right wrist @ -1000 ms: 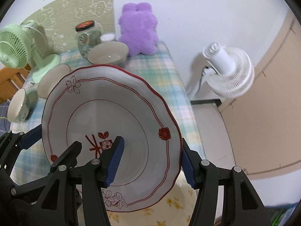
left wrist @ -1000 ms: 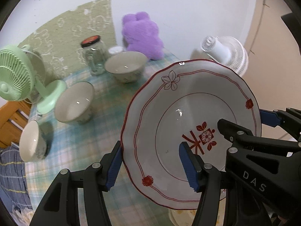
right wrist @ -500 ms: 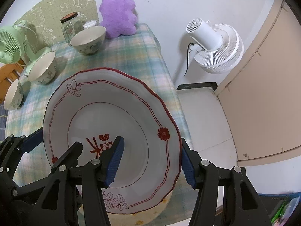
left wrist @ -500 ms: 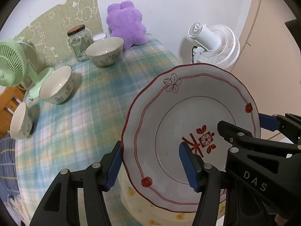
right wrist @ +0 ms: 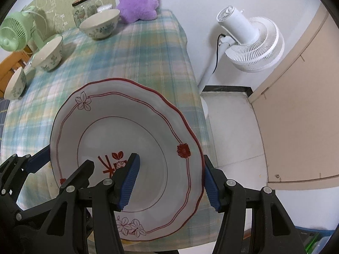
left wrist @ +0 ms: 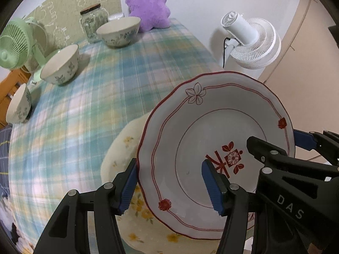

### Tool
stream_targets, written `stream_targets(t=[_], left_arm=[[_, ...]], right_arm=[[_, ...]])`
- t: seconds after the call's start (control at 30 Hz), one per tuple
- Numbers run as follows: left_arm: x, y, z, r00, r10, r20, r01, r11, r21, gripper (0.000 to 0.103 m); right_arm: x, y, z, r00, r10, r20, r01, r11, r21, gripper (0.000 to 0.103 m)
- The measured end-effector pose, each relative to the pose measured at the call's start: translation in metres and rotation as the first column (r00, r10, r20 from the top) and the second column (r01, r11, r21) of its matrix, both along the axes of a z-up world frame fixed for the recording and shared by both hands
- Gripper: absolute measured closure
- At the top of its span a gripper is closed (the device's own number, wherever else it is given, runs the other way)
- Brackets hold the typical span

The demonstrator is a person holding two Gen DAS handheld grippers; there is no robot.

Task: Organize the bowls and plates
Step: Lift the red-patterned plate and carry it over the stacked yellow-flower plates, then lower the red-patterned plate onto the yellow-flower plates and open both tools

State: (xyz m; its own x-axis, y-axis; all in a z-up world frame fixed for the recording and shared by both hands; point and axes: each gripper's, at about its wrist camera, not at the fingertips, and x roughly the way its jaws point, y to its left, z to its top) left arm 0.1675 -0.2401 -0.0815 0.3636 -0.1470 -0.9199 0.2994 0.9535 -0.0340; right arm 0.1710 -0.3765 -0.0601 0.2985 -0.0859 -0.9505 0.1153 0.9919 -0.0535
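Held item: red-rimmed plate (left wrist: 214,148), tilted, above the yellow-flowered plate (left wrist: 118,148) at the near table edge.
Left gripper (left wrist: 169,187): jaws about half open, clamped on the plate's left rim.
Right gripper (right wrist: 169,180): jaws about half open, clamped on the right rim.
Step in hand (judged): lower both sides evenly, level the plate, centre it over the yellow-flowered plate, then release.
Clearance: table edge (right wrist: 190,80) lies just right of the plate; three bowls (left wrist: 60,67) stand well beyond it, so the tablecloth between is free.
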Motion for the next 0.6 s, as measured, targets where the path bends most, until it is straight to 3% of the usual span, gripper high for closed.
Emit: stream_targets(t=[0.6], left_arm=[[0.005, -0.002, -0.016, 0.996, 0.088, -0.002, -0.088, 0.996, 0.02, 0.042]], right_arm=[[0.005, 0.002, -0.007, 0.998, 0.061, 0.003, -0.061, 0.998, -0.024, 0.045]])
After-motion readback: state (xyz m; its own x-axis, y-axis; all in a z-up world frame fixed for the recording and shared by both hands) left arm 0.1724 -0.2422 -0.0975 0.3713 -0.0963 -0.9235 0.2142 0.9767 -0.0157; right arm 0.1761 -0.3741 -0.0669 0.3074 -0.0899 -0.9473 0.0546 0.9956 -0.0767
